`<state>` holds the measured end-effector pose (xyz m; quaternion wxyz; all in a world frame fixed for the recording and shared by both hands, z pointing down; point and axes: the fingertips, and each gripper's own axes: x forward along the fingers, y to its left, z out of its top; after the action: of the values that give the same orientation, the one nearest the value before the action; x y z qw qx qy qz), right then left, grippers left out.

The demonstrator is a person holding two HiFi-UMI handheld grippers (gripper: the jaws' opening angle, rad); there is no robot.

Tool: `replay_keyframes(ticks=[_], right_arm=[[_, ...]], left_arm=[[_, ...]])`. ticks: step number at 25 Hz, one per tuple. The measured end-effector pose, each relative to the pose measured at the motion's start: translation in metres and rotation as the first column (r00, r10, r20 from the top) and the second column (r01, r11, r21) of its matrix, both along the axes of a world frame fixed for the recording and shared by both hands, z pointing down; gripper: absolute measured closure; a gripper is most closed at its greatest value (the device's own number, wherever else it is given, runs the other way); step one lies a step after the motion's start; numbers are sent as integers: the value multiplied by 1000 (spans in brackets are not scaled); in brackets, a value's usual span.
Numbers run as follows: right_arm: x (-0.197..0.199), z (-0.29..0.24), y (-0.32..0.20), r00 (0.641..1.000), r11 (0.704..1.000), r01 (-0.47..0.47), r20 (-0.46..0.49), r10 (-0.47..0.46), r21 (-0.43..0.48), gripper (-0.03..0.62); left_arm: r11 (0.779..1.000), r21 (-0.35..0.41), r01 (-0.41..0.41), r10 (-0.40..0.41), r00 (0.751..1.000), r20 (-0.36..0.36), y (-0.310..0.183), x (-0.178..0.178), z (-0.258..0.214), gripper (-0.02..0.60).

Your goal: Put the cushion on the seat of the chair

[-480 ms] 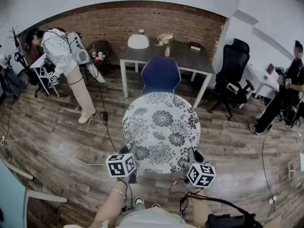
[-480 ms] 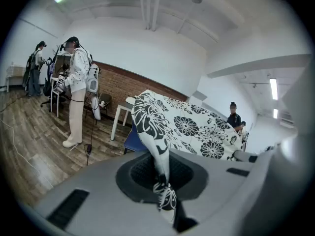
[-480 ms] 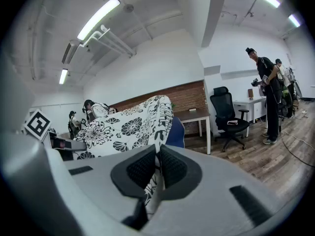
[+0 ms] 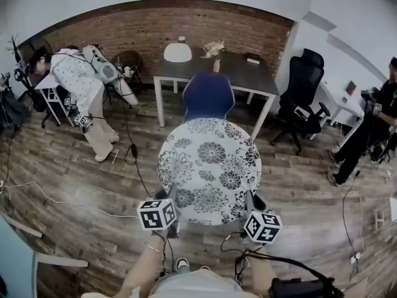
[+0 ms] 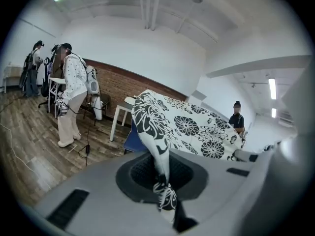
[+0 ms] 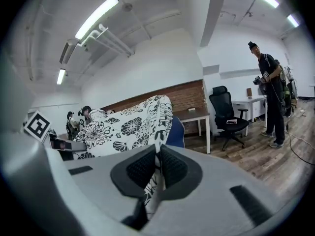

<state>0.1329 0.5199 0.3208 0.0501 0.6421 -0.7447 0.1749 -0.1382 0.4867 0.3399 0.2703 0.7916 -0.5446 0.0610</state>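
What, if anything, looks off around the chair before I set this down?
Nothing is spilled or damaged. The floral cushion hangs pinched at its near edge by the left gripper and right gripper, before the blue chair. Only oddity: loose cables trail across the wooden floor left of the chair.

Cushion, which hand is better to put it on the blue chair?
Neither alone. The left tongs and right tongs each pinch the cushion by its near edge, the chair straight ahead; both should lower it.

Grey table (image 4: pixel 248 76) by brick wall (image 4: pixel 124 33) (perhaps flowers (image 4: pixel 215 49) on it), black office chair (image 4: pixel 304 89), bent-over person (image 4: pixel 77 76).
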Motion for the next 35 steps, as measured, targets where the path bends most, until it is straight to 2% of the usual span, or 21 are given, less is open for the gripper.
replay_keyframes(ticks=[9,19,27,35], right_arm=[[-19,8,-10,999,999,-30,16,31,-33,580],[-19,27,-28,998,996,-59,21,60,-69,580],[0,42,-95,998,995,-49,33,52,-92,580],[38,37,-193,999,994,-13,31,17,-107,580]], left_arm=[[999,-18,-31,31,999,7,-19,-17,7,566],[998,-47,-45,45,999,-3,-41,-18,28,566],[997,-74,-23,24,1000,9,-98,-1,40,566],[997,-78,26,-23,999,31,-188,34,29,566]])
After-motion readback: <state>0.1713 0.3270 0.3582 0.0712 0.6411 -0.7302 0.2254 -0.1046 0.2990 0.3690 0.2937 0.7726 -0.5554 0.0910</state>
